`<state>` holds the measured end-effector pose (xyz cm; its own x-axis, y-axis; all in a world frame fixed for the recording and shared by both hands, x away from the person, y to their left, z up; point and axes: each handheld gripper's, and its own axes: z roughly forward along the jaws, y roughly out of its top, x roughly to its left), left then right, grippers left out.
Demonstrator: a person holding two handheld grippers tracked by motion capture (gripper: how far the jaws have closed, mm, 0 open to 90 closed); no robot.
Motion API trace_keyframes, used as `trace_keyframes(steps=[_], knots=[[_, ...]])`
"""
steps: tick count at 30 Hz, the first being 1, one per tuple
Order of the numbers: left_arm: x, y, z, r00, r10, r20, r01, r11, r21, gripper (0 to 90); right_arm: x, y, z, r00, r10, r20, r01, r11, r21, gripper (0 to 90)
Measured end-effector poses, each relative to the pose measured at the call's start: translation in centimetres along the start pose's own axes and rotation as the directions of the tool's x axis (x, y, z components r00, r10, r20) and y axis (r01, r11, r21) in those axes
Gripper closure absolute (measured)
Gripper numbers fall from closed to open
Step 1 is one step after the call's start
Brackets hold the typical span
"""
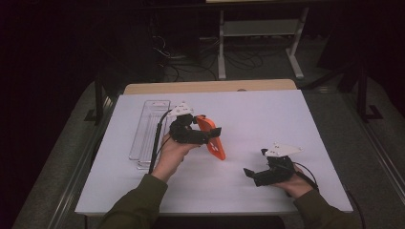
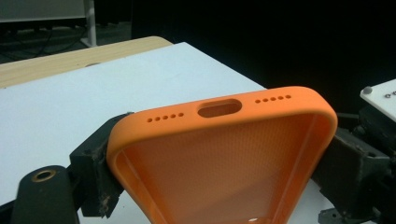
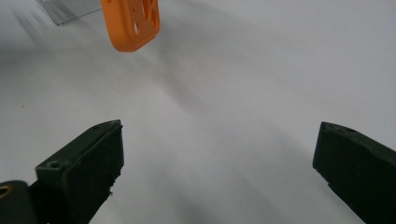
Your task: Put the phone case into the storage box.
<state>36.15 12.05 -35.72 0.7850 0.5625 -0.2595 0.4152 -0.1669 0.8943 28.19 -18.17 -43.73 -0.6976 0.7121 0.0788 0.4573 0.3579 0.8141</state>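
At the left of the white table, seen from the high view, a clear plastic package lies flat with its long side running away from the person, just beside the left hand. That hand holds the left gripper above the tabletop, and its jaws are closed across the width of an orange silicone phone case, which hangs tilted with its lower end down near the table surface. In the left gripper view the case shows its open inner side (a fine dotted texture lines it), with the charging-port slot and two rows of small holes along the upper edge, and a black jaw presses on each long side. Well apart to the right, the right hand rests near the front edge of the table with the right gripper low over the surface; in the right gripper view its jaws stand wide apart with nothing between them, and the orange case shows farther off near the package.
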Motion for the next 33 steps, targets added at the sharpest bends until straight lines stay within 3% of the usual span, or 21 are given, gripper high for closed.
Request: trace_keyframes(steps=[7,20,33], knots=[[0.1,0.1,-0.3,0.9999,0.010,-0.002,-0.010,0.9999,0.002,14.2,0.2,-0.1,0.4,0.9997,-0.024,0.010,0.024,0.999,0.022,1.0],[0.2,0.4,-0.9,0.9985,0.048,-0.028,-0.047,0.9989,0.005,14.2,-0.2,0.1,0.1,0.9998,-0.011,0.013,0.011,1.000,0.025,1.2],[0.4,1.3,-1.3,0.9977,0.059,-0.033,-0.059,0.9983,0.004,14.2,-0.5,0.2,0.0,0.9998,-0.007,0.020,0.007,1.000,0.021,2.2]])
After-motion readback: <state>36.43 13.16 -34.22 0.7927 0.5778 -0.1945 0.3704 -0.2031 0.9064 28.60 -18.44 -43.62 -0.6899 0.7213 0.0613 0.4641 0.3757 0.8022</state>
